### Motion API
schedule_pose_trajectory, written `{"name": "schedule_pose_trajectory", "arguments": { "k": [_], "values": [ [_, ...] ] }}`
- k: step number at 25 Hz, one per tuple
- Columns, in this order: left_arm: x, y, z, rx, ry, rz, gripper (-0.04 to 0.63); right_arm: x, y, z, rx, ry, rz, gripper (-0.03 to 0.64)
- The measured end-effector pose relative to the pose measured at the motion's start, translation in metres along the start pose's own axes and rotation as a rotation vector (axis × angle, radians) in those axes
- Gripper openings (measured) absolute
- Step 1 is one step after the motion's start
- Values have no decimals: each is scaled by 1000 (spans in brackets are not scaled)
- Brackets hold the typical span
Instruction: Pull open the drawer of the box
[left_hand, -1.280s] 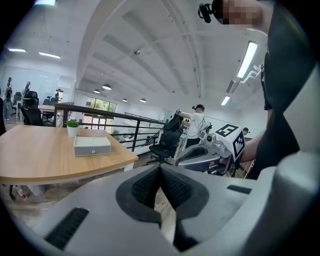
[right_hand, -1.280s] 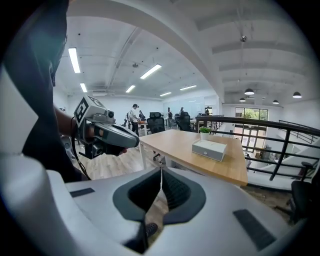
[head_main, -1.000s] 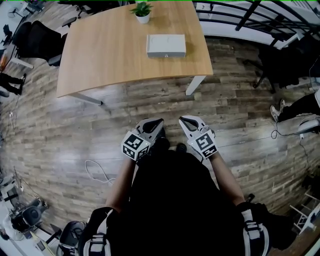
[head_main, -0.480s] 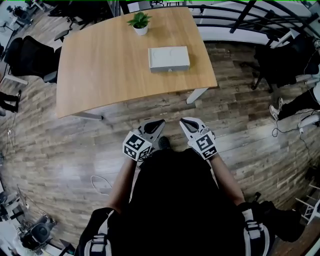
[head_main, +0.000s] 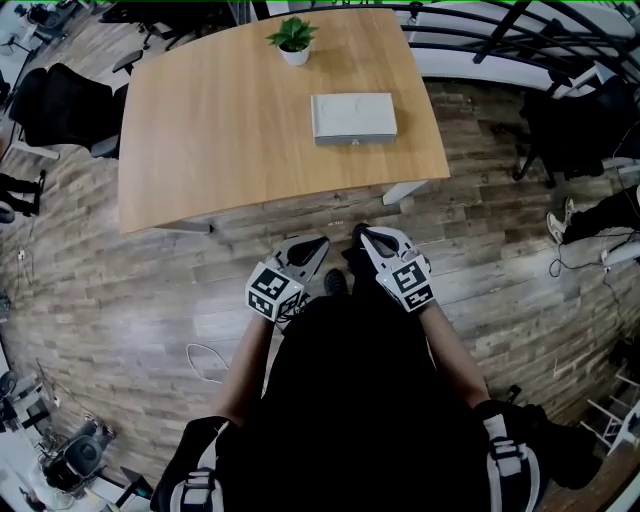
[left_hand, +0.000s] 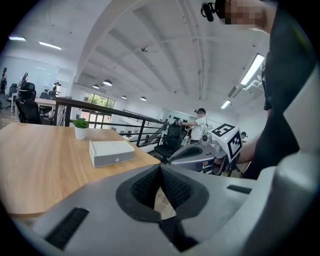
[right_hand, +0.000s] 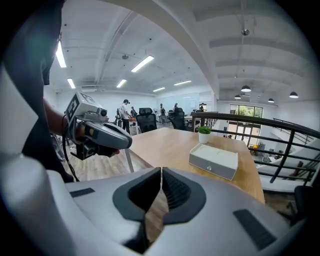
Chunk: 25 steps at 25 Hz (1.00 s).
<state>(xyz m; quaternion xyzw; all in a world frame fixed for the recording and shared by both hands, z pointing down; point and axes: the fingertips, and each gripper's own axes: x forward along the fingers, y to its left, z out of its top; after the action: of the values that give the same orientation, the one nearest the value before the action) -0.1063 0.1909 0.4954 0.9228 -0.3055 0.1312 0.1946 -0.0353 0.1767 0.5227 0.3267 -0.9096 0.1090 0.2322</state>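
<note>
The right claw (right_hand: 161, 172) is pressed together with nothing between its pads. The left claw (left_hand: 160, 167) is likewise clamped together and empty. Both hang close in front of the person's body, over the wooden floor (head_main: 150, 290) and short of the table (head_main: 220, 130). The box (head_main: 353, 116) lies flat on the tabletop, well apart from both claws. Its drawer is closed, and the small knob (right_hand: 209, 168) on its front face is turned toward the person. The likely trouble lies in that knob: it looks small and round, so a claw that arrives with its jaws together cannot take it, and one that pinches off-centre could slip off. The box also seems light and sits loose on smooth wood. A pull with nothing bracing the case may drag the whole box toward the table edge instead of sliding the drawer out. The potted plant (head_main: 293, 40) stands behind the box, near enough that a careless reach over the top could knock it.
</note>
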Motion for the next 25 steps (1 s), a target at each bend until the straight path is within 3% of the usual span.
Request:
{"name": "schedule_pose_trajectory", "arguments": {
  "k": [10,25],
  "values": [
    [23,45,26,-35,-16,48,21,40,-58,4,63,32,34,26],
    [85,97,60,-29,33,45,21,90,-132,1,78,70,46,26]
  ]
}}
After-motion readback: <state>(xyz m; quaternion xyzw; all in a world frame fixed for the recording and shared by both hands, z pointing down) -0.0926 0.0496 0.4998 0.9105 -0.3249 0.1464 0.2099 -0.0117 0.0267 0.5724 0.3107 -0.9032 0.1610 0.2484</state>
